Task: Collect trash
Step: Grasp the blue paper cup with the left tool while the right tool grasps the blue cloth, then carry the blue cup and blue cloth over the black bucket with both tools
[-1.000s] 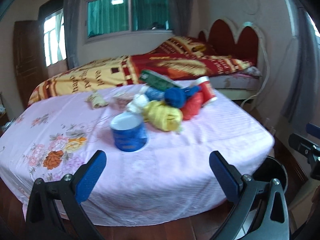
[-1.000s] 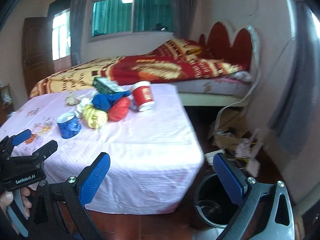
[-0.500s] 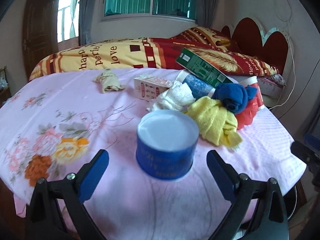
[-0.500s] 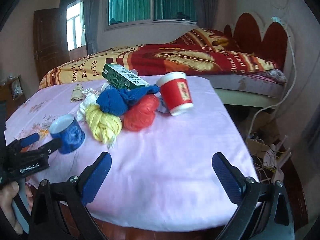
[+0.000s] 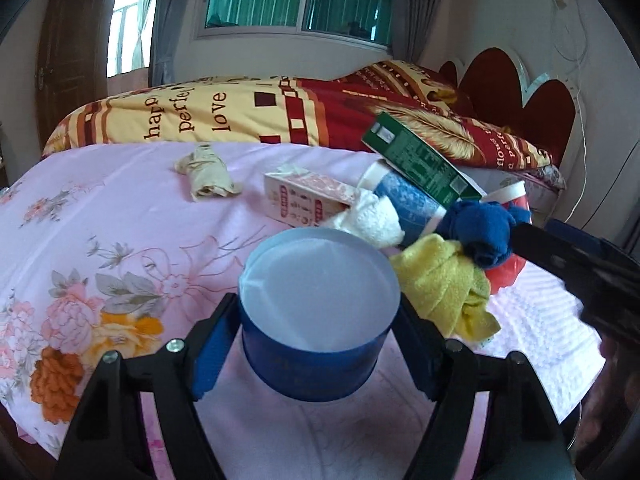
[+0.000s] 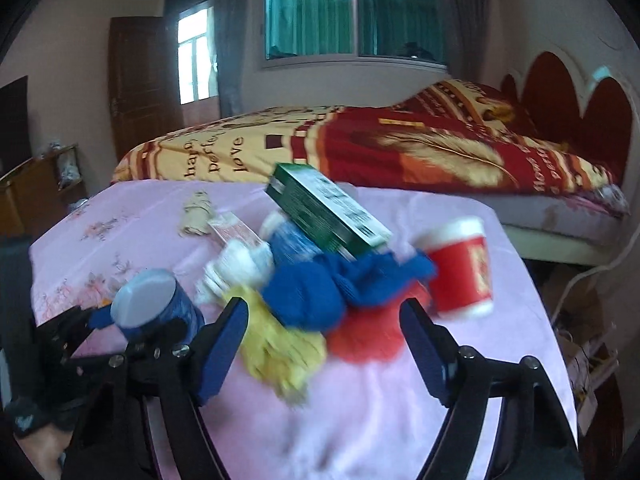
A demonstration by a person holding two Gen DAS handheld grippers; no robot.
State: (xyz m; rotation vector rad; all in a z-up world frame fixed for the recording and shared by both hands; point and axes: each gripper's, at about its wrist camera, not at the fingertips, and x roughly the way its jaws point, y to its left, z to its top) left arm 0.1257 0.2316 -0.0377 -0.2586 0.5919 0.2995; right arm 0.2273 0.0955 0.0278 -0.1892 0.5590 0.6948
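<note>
A blue round cup [image 5: 312, 364] stands upright on the pink flowered sheet [image 5: 100, 220]. My left gripper [image 5: 317, 304] is closing, and its blue pads [image 5: 212, 352] lie against the cup's two sides. Behind it is a pile: yellow cloth [image 5: 444, 288], blue cloth [image 5: 480, 228], white cloth [image 5: 372, 220], green box [image 5: 420, 160], pink carton [image 5: 304, 200]. My right gripper [image 6: 324, 304] is closing over the pile. Blue cloth [image 6: 312, 296], yellow cloth [image 6: 280, 344] and red cloth [image 6: 368, 340] lie between its fingers, which do not visibly press. A red paper cup [image 6: 464, 268] leans just right of them.
A crumpled beige wrapper [image 5: 206, 174] lies apart at the back left. A bed with a red and yellow blanket [image 5: 240, 116] stands behind the sheet. Cardboard and cables clutter the floor [image 6: 580, 340] to the right. A wooden cabinet [image 6: 36, 192] stands on the left.
Both grippers came forward to the pile and their jaws narrowed. The left one now has the blue cup between its pads; the right one has reached the cloths.
</note>
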